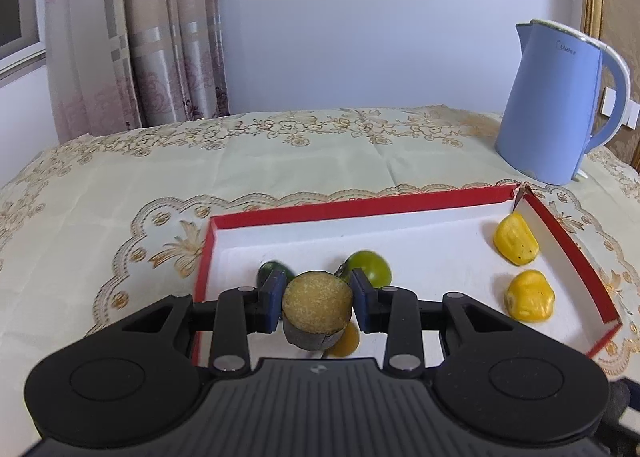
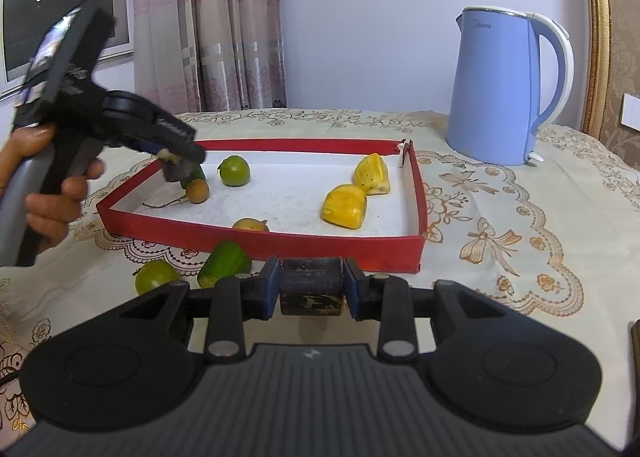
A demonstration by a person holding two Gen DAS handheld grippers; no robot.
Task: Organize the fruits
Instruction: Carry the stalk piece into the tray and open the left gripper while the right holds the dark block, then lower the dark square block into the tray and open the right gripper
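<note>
My left gripper (image 1: 318, 305) is shut on a dark-skinned cut chunk with a yellowish cut face (image 1: 317, 305), held over the near left part of the red-rimmed tray (image 1: 360, 207). The right wrist view shows that left gripper (image 2: 178, 163) in a person's hand (image 2: 52, 197), above the tray's far left corner. In the tray lie a green round fruit (image 2: 235, 171), a small brown round fruit (image 2: 198, 191), two yellow pieces (image 2: 346, 205) and a yellowish fruit (image 2: 250, 224). My right gripper (image 2: 310, 289) is shut on a dark cylindrical chunk (image 2: 310, 291) just in front of the tray (image 2: 260, 243).
Outside the tray's front wall lie a green cucumber-like piece (image 2: 224, 263) and a green round fruit (image 2: 156, 277) on the embroidered tablecloth (image 2: 520, 257). A blue electric kettle (image 2: 500, 89) stands at the back right. Curtains and a wall are behind the table.
</note>
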